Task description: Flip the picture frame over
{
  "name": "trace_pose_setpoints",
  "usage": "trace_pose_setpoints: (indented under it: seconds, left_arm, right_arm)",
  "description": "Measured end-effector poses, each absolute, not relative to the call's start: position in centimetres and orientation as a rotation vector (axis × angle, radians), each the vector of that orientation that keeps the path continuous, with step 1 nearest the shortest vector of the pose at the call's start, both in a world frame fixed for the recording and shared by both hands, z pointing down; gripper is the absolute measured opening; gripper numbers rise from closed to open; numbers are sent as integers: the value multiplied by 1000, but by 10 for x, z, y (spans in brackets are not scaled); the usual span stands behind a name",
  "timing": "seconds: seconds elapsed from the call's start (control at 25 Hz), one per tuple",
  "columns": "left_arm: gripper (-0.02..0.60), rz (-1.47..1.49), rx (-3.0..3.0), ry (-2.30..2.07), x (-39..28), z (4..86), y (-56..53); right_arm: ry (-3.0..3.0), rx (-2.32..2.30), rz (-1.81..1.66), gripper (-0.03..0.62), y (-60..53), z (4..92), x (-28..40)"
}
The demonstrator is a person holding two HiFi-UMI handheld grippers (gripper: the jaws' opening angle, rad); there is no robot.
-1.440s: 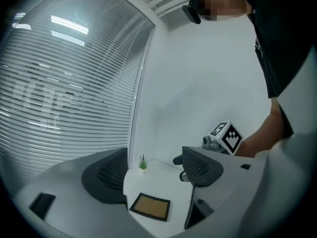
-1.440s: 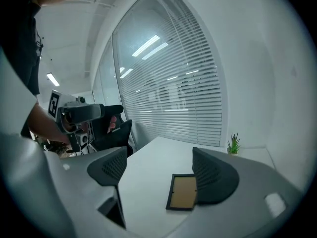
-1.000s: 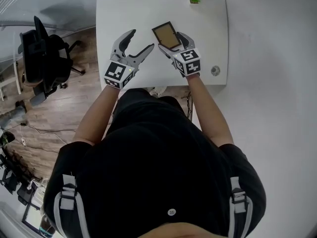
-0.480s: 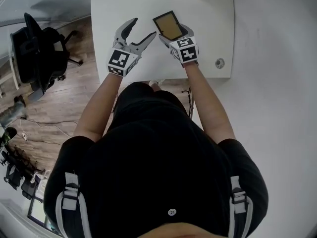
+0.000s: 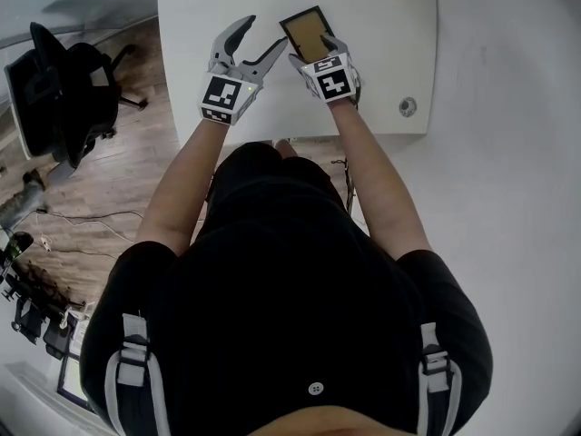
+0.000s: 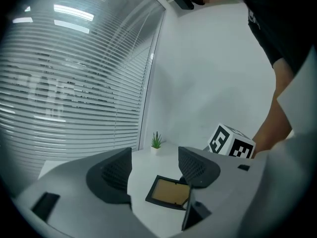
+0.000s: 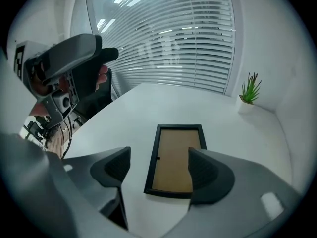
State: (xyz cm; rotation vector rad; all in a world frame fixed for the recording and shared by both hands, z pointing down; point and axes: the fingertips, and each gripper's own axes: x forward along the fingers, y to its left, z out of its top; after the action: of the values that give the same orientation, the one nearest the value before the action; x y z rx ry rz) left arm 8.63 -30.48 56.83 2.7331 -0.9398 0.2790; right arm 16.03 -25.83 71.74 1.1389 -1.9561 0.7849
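One picture frame (image 5: 306,33), one plant (image 7: 250,90), one table (image 5: 195,25), one chair (image 5: 59,89)

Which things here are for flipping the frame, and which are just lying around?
For the job: black picture frame with a brown panel, flat on the white table.
Just lying about: small green potted plant, black office chair.

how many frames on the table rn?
1. The frame lies flat on the table, brown side up, nearer the person than the plant. Part of the tabletop is covered, so others may be hidden.
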Motion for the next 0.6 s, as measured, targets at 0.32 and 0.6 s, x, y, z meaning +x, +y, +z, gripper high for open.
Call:
trace_pose_setpoints:
  seconds: [0.32, 0.6]
  left_arm:
    - [295, 278, 2715, -934, 91, 580, -303]
    - [291, 269, 2701, -934, 87, 584, -301]
  right_arm:
    - [-1863, 1127, 788, 307, -252, 740, 153]
    - [-1784, 1124, 723, 188, -247, 752, 155]
